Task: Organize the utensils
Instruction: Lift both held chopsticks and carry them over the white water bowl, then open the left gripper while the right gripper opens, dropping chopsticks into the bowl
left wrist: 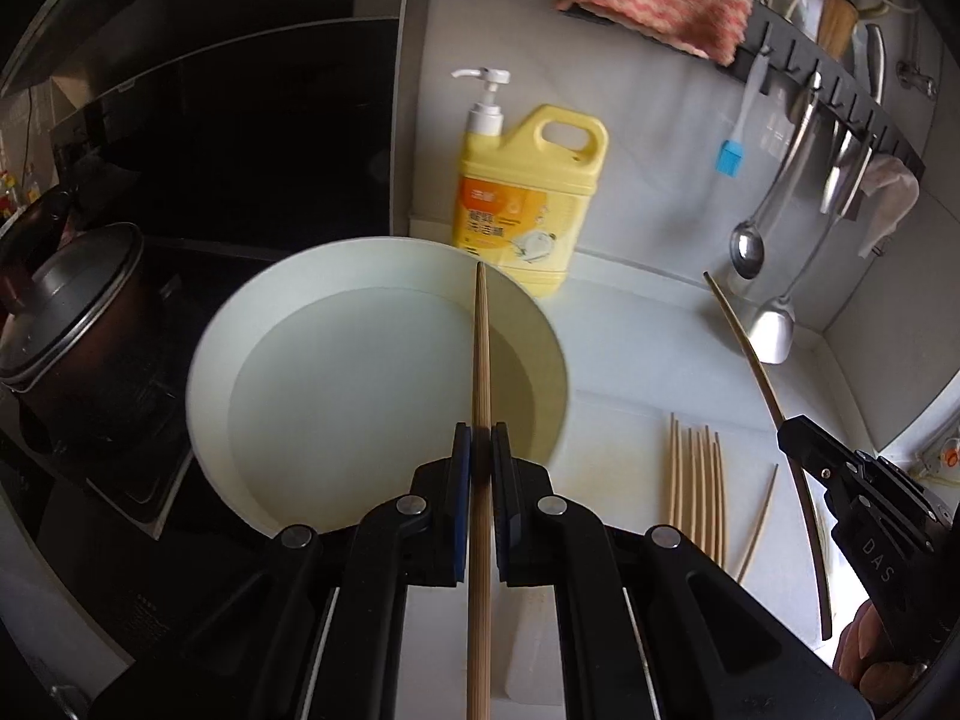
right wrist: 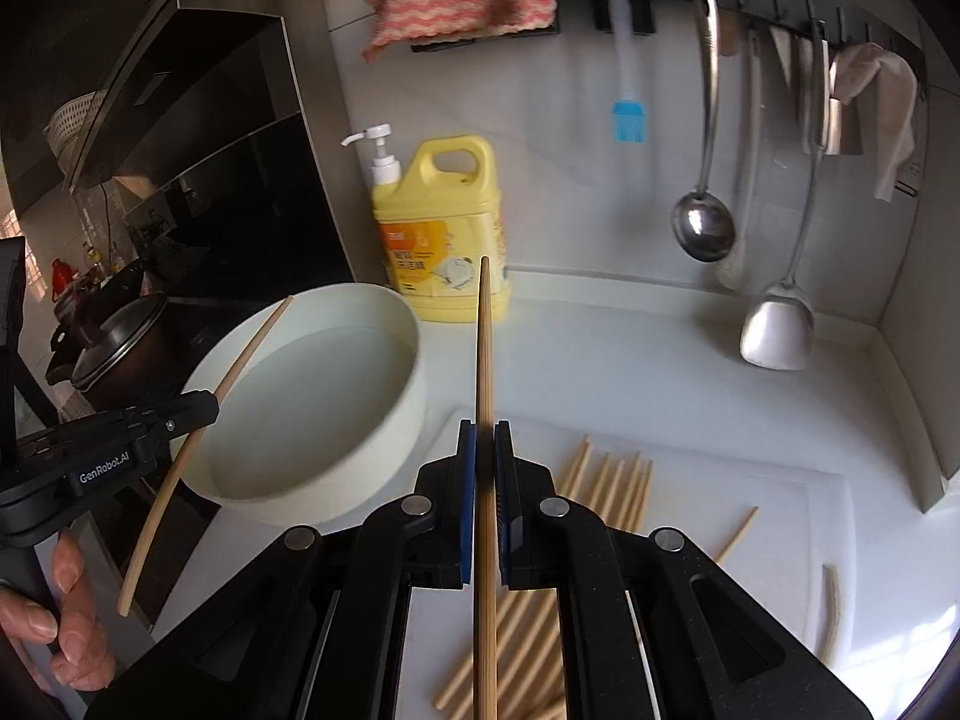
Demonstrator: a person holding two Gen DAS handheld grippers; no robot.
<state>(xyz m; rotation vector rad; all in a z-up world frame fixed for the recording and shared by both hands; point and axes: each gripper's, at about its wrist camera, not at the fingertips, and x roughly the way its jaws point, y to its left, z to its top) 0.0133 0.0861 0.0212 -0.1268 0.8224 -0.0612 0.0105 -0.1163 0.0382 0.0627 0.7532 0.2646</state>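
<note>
The left gripper [left wrist: 480,438] has its blue-padded fingers [left wrist: 461,468] closed on a single wooden chopstick [left wrist: 482,372], which runs straight out between the pads and ends in a narrow tip above the far rim of a white basin [left wrist: 210,372]. The stick is pale tan, round, finely grained and tapers toward the tip; its thicker end passes back under the gripper body. The right gripper [right wrist: 485,438] likewise clamps one chopstick [right wrist: 485,360] of the same look, its tip pointing toward a yellow detergent bottle [right wrist: 441,222] by the wall.

Below and right of the right gripper, a bundle of loose chopsticks [right wrist: 606,480] lies side by side on a white cutting board [right wrist: 780,516], with one stray stick [right wrist: 738,534] apart from them to the right.

The left wrist view shows the basin holding water, a lidded dark pot [left wrist: 72,312] on the stove to its left, and the right gripper at the frame's edge carrying its stick tilted over the counter. The right wrist view shows the left gripper [right wrist: 204,405] from the side, held over the basin's near rim with the person's fingers [right wrist: 66,576] wrapped on its handle. It also gives a clearer look at the wall rail, where a ladle [right wrist: 702,222], a spatula [right wrist: 777,330], a blue silicone brush [right wrist: 629,120] and a pink cloth [right wrist: 462,0] hang.
</note>
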